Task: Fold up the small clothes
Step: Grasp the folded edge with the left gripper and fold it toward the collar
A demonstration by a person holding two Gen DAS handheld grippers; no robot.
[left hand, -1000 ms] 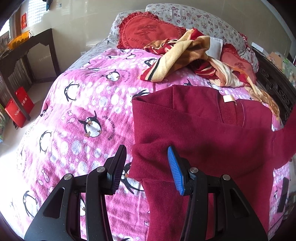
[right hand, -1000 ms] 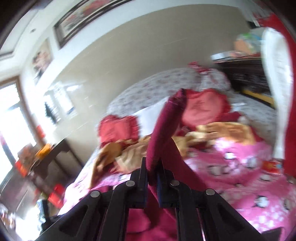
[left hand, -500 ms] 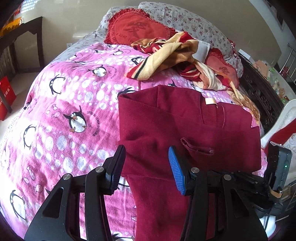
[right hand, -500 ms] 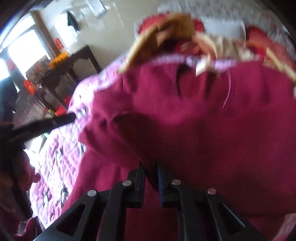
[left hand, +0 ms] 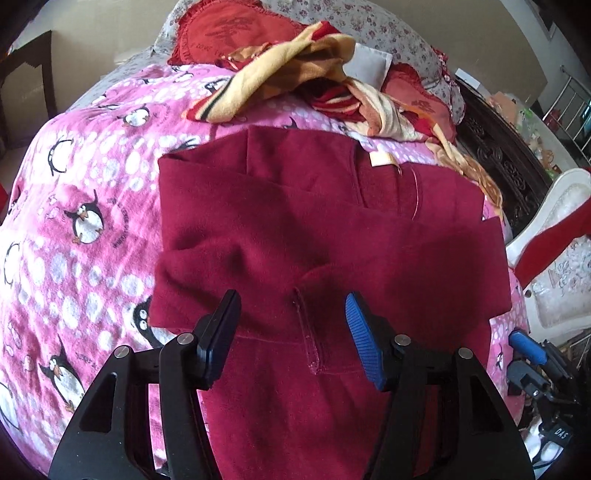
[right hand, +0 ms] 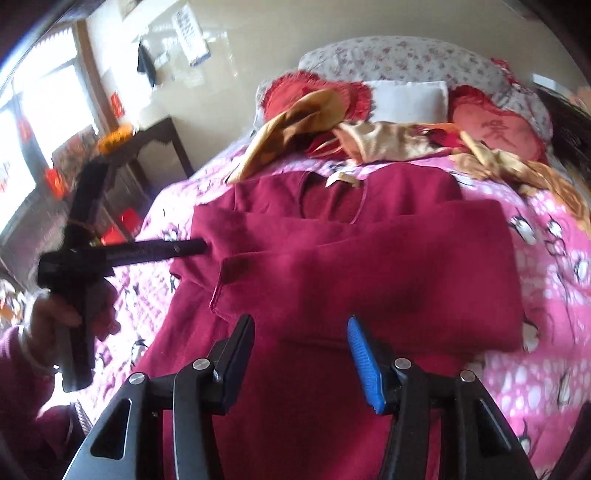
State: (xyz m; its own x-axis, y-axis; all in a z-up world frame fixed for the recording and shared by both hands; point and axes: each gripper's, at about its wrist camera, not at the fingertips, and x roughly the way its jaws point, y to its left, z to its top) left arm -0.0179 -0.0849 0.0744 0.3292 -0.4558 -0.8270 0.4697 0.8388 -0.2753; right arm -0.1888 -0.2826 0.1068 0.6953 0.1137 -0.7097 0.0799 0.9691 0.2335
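Lower part of the dark red sweater [left hand: 295, 424] cut off by the bottom edge and partly hidden behind the left gripper [left hand: 291, 343]; hem not to be seen. Same in the right wrist view: bottom of the sweater [right hand: 332, 280] covered by the right gripper [right hand: 301, 354]. Right edge of the left wrist view showing only a small piece of the other gripper, fingers cut off. Hand [right hand: 70, 310] at the left blurred, wrist lost at the edge. Small print around the penguins on the pink blanket [left hand: 85, 184] too small to read. Striped cloth pile [left hand: 295, 66] hiding part of the red cushion [left hand: 236, 33]; pillow [right hand: 406, 59] soft and unsharp.
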